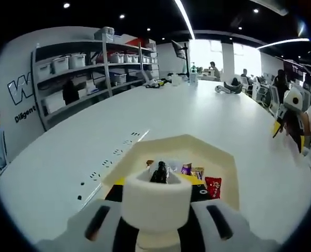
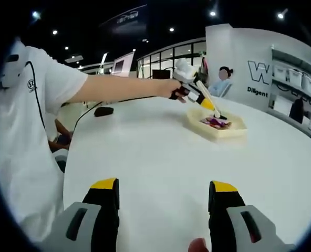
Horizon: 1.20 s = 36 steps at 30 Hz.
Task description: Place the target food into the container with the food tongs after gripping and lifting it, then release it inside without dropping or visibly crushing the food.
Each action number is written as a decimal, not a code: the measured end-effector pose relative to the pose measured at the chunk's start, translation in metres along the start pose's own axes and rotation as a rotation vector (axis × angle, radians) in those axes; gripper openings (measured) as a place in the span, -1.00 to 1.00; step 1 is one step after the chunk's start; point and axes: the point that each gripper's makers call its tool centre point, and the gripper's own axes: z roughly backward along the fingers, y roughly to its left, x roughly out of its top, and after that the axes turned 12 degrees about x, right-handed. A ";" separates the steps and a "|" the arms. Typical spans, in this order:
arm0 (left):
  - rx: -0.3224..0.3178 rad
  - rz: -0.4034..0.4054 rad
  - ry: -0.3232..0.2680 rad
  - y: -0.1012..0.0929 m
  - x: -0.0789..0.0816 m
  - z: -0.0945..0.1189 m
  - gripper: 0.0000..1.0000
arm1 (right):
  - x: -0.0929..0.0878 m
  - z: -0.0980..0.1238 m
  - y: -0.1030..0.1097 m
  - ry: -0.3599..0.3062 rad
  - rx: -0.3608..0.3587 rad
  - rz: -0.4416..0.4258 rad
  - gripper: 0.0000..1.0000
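Note:
My left gripper [image 1: 156,212] is shut on cream food tongs [image 1: 156,197]. Their dark tips [image 1: 159,172] reach down into a cream tray [image 1: 216,152] on the white table. Wrapped sweets lie in the tray: a purple one [image 1: 186,168], a gold one [image 1: 198,172] and a red one [image 1: 213,186]. I cannot tell whether the tips hold anything. In the right gripper view a hand holds that left gripper [image 2: 186,90] over the tray [image 2: 235,131], with the tongs [image 2: 207,102] slanting down into it. My right gripper [image 2: 166,195] is open and empty, low over the table.
Shelves with storage bins [image 1: 82,68] stand along the left wall. Small items [image 1: 226,88] and seated people are at the table's far end. A black device [image 2: 103,111] with a cable lies on the table. The person's white shirt [image 2: 24,136] is at the left.

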 end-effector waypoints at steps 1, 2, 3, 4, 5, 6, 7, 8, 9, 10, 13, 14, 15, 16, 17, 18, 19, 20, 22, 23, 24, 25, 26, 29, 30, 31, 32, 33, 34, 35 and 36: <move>-0.001 0.002 -0.002 0.000 0.001 0.001 -0.61 | 0.000 0.000 0.000 0.001 0.000 0.001 0.33; 0.002 0.001 -0.006 0.000 0.002 0.002 -0.62 | 0.000 0.000 0.000 0.002 0.000 0.001 0.33; 0.001 0.002 -0.007 0.000 0.003 0.003 -0.62 | 0.000 -0.001 0.000 0.003 0.000 0.000 0.33; -0.001 0.003 -0.007 -0.001 0.004 0.004 -0.61 | 0.000 -0.001 0.000 0.002 0.001 0.000 0.33; -0.001 0.001 -0.010 -0.002 0.005 0.006 -0.62 | 0.000 -0.001 0.000 0.001 0.001 0.000 0.33; -0.001 0.000 -0.012 -0.002 0.006 0.006 -0.62 | 0.000 -0.001 0.000 0.001 0.001 0.001 0.33; 0.002 -0.001 -0.013 -0.002 0.007 0.008 -0.62 | 0.001 -0.001 0.000 0.000 0.001 0.003 0.33; 0.003 -0.001 -0.014 -0.003 0.008 0.009 -0.63 | 0.002 -0.002 0.001 -0.001 0.003 0.004 0.33; 0.006 0.002 -0.018 -0.003 0.010 0.011 -0.63 | 0.003 -0.002 0.001 -0.001 0.004 0.006 0.33; 0.004 0.005 -0.025 -0.004 0.012 0.013 -0.63 | 0.003 -0.002 0.001 -0.001 0.004 0.007 0.33; -0.001 0.012 -0.044 -0.010 0.019 0.022 -0.63 | 0.005 -0.003 0.003 0.000 0.007 0.014 0.33; -0.001 0.012 -0.048 -0.011 0.020 0.025 -0.63 | 0.006 -0.003 0.003 0.000 0.008 0.016 0.33; 0.002 0.013 -0.058 -0.013 0.023 0.029 -0.64 | 0.007 -0.004 0.005 -0.001 0.011 0.019 0.33; 0.000 0.014 -0.061 -0.014 0.024 0.030 -0.64 | 0.008 -0.004 0.005 -0.001 0.012 0.020 0.33; 0.000 0.014 -0.065 -0.016 0.025 0.033 -0.64 | 0.008 -0.005 0.006 0.000 0.013 0.023 0.33; 0.001 0.013 -0.070 -0.017 0.026 0.036 -0.64 | 0.009 -0.005 0.007 0.001 0.014 0.026 0.33; 0.001 0.012 -0.074 -0.019 0.027 0.038 -0.64 | 0.011 -0.006 0.008 0.000 0.015 0.029 0.33; 0.000 0.014 -0.079 -0.021 0.028 0.042 -0.65 | 0.011 -0.006 0.009 0.000 0.016 0.031 0.33; -0.001 0.017 -0.089 -0.024 0.030 0.049 -0.65 | 0.012 -0.007 0.010 0.000 0.018 0.035 0.33; 0.000 0.020 -0.093 -0.026 0.031 0.052 -0.65 | 0.013 -0.007 0.011 0.000 0.019 0.037 0.33; -0.005 0.027 -0.103 -0.029 0.033 0.057 -0.65 | 0.013 -0.007 0.012 0.000 0.021 0.039 0.33; -0.003 0.031 -0.111 -0.030 0.034 0.060 -0.65 | 0.014 -0.008 0.013 0.001 0.021 0.042 0.33; -0.004 0.034 -0.114 -0.031 0.034 0.061 -0.65 | 0.014 -0.008 0.014 0.001 0.022 0.044 0.33; -0.011 0.049 -0.137 -0.041 0.037 0.076 -0.65 | 0.017 -0.009 0.017 -0.002 0.028 0.050 0.33; -0.011 0.049 -0.142 -0.043 0.038 0.079 -0.65 | 0.018 -0.009 0.018 -0.001 0.028 0.053 0.33; -0.016 0.051 -0.149 -0.047 0.039 0.085 -0.65 | 0.019 -0.010 0.019 -0.001 0.030 0.056 0.33; -0.018 0.052 -0.157 -0.049 0.040 0.088 -0.66 | 0.020 -0.010 0.019 -0.003 0.032 0.057 0.33; -0.021 0.052 -0.162 -0.053 0.040 0.093 -0.66 | 0.020 -0.010 0.020 -0.006 0.034 0.058 0.33; -0.023 0.053 -0.167 -0.056 0.040 0.096 -0.66 | 0.021 -0.010 0.021 -0.005 0.034 0.059 0.33; -0.024 0.051 -0.172 -0.060 0.040 0.100 -0.66 | 0.021 -0.011 0.022 -0.005 0.035 0.063 0.33; -0.026 0.051 -0.175 -0.064 0.040 0.103 -0.66 | 0.021 -0.011 0.022 -0.005 0.036 0.063 0.33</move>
